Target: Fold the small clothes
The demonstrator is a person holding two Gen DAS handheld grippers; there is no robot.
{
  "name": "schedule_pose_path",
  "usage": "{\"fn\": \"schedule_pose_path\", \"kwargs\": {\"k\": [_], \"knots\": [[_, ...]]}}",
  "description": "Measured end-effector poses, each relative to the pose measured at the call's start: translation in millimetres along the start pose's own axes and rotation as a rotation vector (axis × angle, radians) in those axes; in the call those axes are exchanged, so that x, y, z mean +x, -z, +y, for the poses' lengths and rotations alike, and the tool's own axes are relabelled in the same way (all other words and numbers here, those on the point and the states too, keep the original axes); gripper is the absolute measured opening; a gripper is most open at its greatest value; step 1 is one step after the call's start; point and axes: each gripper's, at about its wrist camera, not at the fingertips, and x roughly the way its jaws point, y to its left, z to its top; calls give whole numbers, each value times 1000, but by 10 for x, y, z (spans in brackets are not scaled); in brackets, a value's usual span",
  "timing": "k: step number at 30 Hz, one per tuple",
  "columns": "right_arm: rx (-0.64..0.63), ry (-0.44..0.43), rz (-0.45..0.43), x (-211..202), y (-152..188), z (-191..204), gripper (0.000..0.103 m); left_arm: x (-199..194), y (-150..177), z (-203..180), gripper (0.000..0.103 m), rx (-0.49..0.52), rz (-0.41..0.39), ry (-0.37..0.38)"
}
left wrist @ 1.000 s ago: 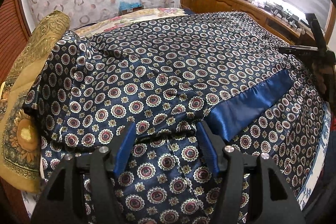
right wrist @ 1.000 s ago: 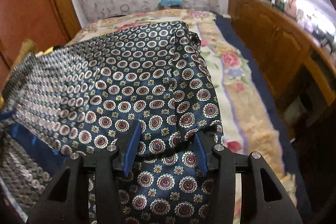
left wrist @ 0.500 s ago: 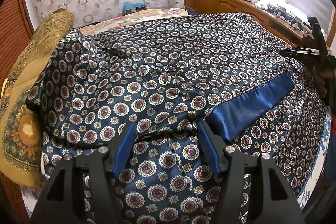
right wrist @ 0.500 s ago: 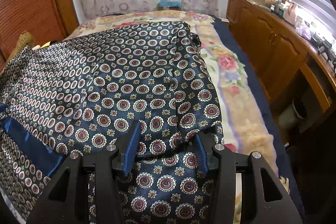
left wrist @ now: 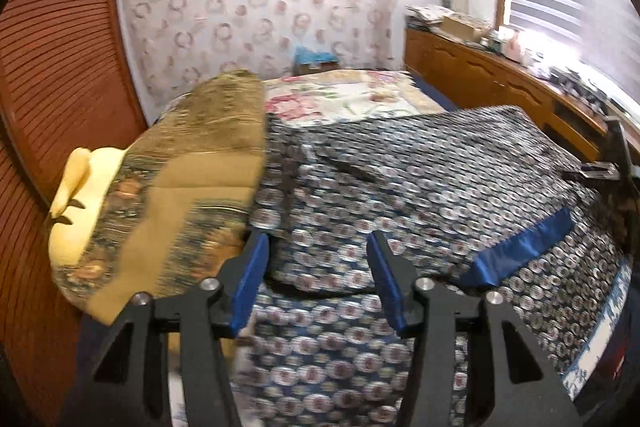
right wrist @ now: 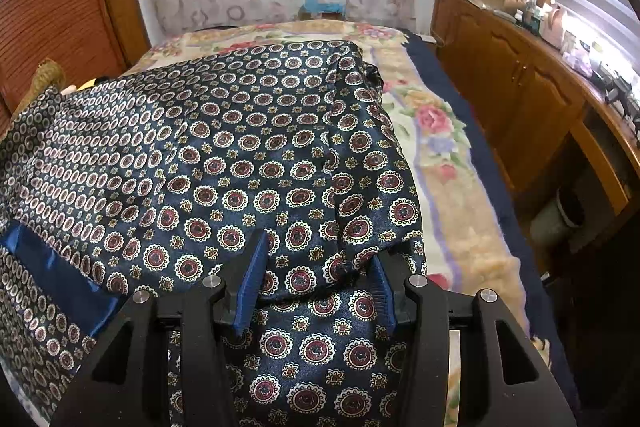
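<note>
Fabric fills both of my views: a navy patterned garment (right wrist: 248,163) with medallion print lies spread over the floral bedspread (right wrist: 436,147), folded so that a plain blue satin band (left wrist: 516,251) shows along one edge. From the right wrist I see my right gripper (right wrist: 316,279) clamped on the garment's near edge, a bunched fold of the cloth pinched between its blue pads (right wrist: 252,275), with the rest of the cloth draping away toward the head of the bed. The left wrist view is motion-blurred. There my left gripper (left wrist: 316,275) sits over the garment's near left part with its jaws apart; they have just been closing, and cloth lies between the pads (left wrist: 252,279), but I cannot see them pressing on it. Just left of that gripper a golden-brown patterned cushion (left wrist: 192,179) lies against the garment's edge, with something pale yellow (left wrist: 76,195) beyond it by the slatted wooden wall (left wrist: 52,59). A wooden dresser (right wrist: 516,95) runs along the right side of the bed.
</note>
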Motion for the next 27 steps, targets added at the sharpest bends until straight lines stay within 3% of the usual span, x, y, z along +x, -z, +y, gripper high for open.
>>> {"fn": "schedule_pose_path", "kwargs": {"k": [3, 9, 14, 16, 19, 26, 27], "knots": [[0, 0, 0, -1, 0, 11, 48, 107, 2, 159, 42, -4, 18, -41], [0, 0, 0, 1, 1, 2, 48, 332, 74, 233, 40, 19, 51, -86], [-1, 0, 1, 0, -1, 17, 48, 380, 25, 153, 39, 61, 35, -99], [-1, 0, 1, 1, 0, 11, 48, 411, -5, 141, 32, 74, 38, -97], [-1, 0, 0, 1, -1, 16, 48, 417, -51, 88, 32, 100, 39, -114], [-1, 0, 0, 1, -1, 19, 48, 573, -75, 82, 31, 140, 87, -165], [-1, 0, 0, 1, -1, 17, 48, 579, -73, 71, 12, 153, 84, -169]]}}
